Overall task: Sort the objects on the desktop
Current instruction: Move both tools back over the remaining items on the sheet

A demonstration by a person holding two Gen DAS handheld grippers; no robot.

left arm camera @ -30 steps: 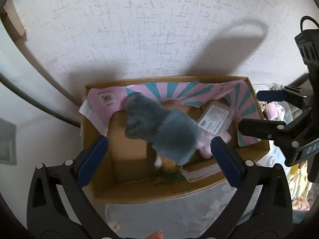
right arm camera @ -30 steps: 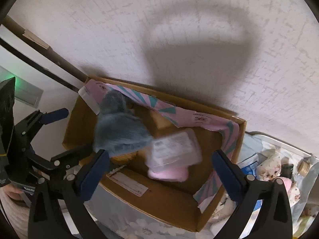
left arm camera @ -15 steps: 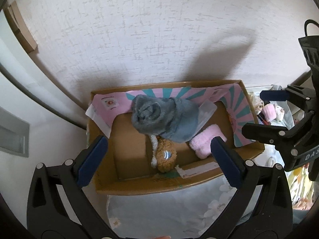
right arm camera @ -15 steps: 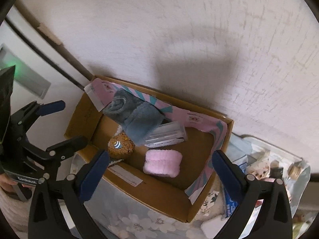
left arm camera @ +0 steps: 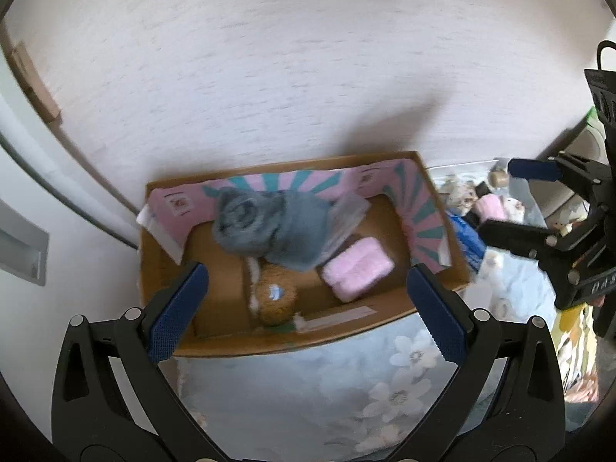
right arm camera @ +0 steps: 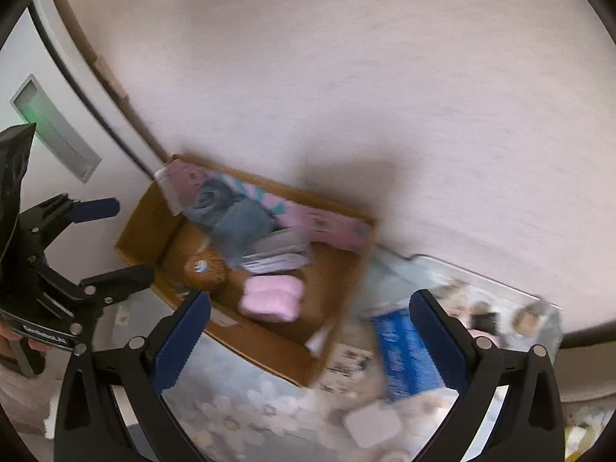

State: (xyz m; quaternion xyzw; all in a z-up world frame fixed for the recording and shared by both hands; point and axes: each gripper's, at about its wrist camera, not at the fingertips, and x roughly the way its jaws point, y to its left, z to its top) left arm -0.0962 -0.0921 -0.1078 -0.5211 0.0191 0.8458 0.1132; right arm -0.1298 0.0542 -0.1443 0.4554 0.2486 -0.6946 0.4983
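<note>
Textured white wall (left arm camera: 292, 57) up top, floral cloth (left arm camera: 346, 396) down below.

The wall fills the upper half of both views, with a soft dark shadow (left arm camera: 389, 131) falling across it right of centre. At the far left runs a white door panel with a recessed grey handle (right arm camera: 54, 131), glowing green at its upper end. The pale blue flower-print cloth spreads across the lower middle of the frame, somewhat blurred.

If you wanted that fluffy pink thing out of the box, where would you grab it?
Probably across the short width of the pink fluffy roll, coming straight down from above. It lies flat on the floor of the cardboard box with free space around it, and its soft pile should squash between the fingers.
</note>
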